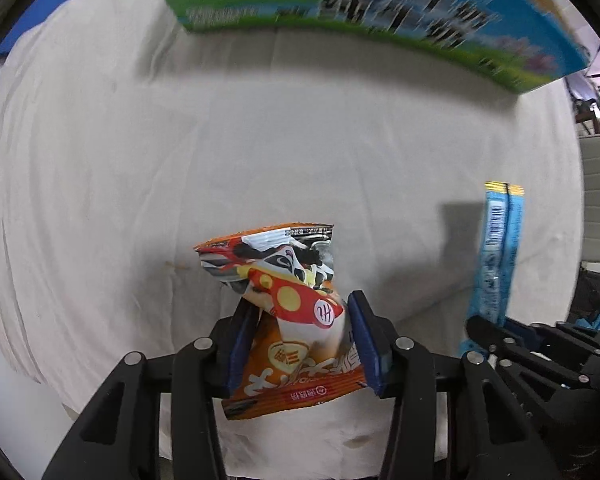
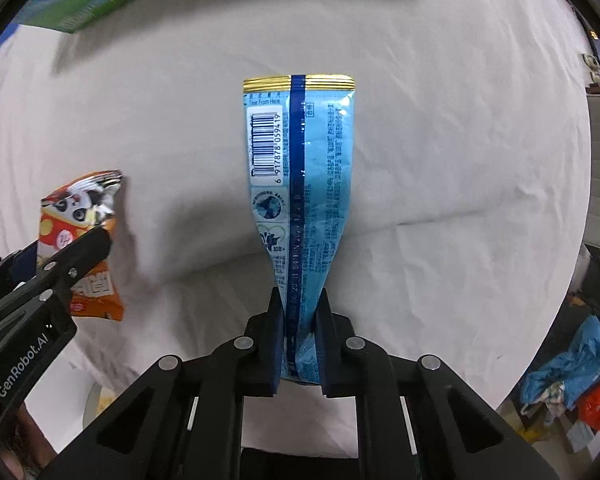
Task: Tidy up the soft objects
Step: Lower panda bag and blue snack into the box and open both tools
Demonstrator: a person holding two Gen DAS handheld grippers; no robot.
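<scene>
So both grippers are loaded right now. The left gripper point(image 1: 300, 312) is clamped on an orange snack packet point(image 1: 278, 308), jaws pinched in around its lower half so the foil crumples between the blue pads, and the top end with the cartoon print sticks up and away from the camera. The right gripper point(image 2: 300, 308) is squeezed narrow on a long light-blue packet point(image 2: 300, 184), gripped near its bottom seam, with the barcode side facing the camera and the gold-edged top seam pointing toward the far side. You can spot each one from the other's camera too, so the two hands are side by side, orange on the left and blue on the right.

Both packets look lifted off the white cloth point(image 1: 260, 140) covering the table, judging by the shadows under them. At the far edge sits a blue and green carton point(image 1: 380, 12), blurry, with a grassy print.

My read: this is the carry step, both items picked and neither set down yet. Seems likely the carton is where they're headed, but I can't tell if it's open from here. Next move needs both brought toward the far side and released gently, since bags this floppy can sag or twist in a pinch grip.
</scene>
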